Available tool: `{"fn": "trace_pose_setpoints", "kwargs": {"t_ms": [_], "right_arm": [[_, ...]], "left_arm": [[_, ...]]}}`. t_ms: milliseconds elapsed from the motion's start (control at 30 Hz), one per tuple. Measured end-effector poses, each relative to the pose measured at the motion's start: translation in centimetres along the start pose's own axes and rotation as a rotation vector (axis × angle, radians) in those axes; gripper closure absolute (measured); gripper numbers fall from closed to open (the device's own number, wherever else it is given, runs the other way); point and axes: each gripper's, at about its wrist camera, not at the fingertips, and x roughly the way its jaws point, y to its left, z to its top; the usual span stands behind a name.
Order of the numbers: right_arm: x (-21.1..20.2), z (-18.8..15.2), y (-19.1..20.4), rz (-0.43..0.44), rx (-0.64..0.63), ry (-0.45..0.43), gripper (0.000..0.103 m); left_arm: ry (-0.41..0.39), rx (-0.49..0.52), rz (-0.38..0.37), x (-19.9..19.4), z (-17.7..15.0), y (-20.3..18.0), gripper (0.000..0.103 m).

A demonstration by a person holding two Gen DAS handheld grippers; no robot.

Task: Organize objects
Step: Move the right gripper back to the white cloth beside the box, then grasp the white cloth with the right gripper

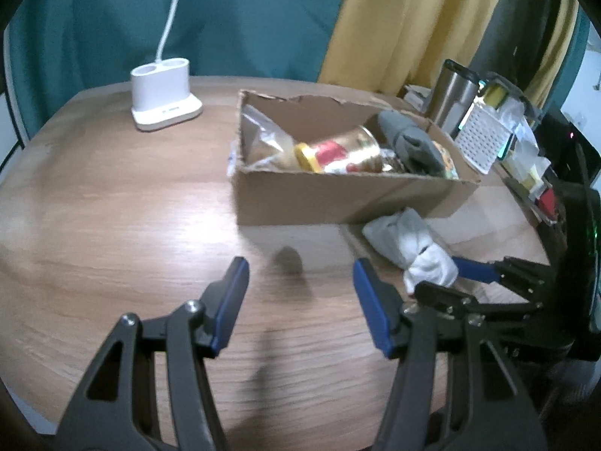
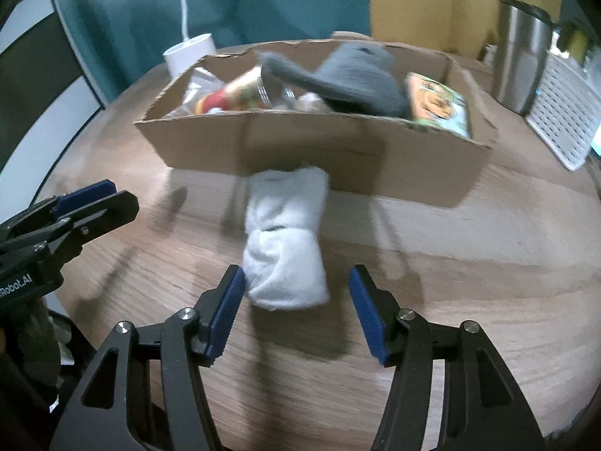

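Can, grey sock, packets boxed [image 2: 300, 150]; white sock roll [image 2: 285, 240] at centre frame left on tabletop [image 2: 450, 282], right tongs [image 2: 296, 293] and left tongs [image 1: 300, 282] gaping, empty.

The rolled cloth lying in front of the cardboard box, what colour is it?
White. The rolled cloth shows best in the right wrist view.

white rolled sock bundle [image 2: 285, 240] lying on wood table, far end touching front wall of open cardboard box [image 2: 300, 150], box holding gold-red can [image 1: 340, 152] on its side, grey rolled socks [image 2: 353, 79], clear plastic bag [image 1: 263, 139], green printed packet [image 2: 437, 103]
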Motion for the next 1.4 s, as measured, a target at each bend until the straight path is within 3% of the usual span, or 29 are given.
{"fn": "trace_pose_setpoints", "kwargs": {"t_ms": [367,633,1233,1400], "right_arm": [[-1.7,-1.0,-5.7,-0.122,0.107,-0.026,0.042],[-2.3,0.4,-5.2,-0.057,0.133,-0.069,0.041],[1.0,3.0,-4.2,0.062,0.171,-0.036,0.041],[1.0,3.0,-3.3,0.086,0.133,-0.046,0.057]], "left_arm": [[0.030,0.048,-0.032,1.4,0.5,-2.6,0.044],[0.031,0.051,-0.034,1.4,0.9,-2.3,0.044],[0.077,0.073,-0.035,3.6,1.7,-1.9,0.043],[0.077,0.076,-0.043,3.7,1.8,-2.0,0.043]]}}
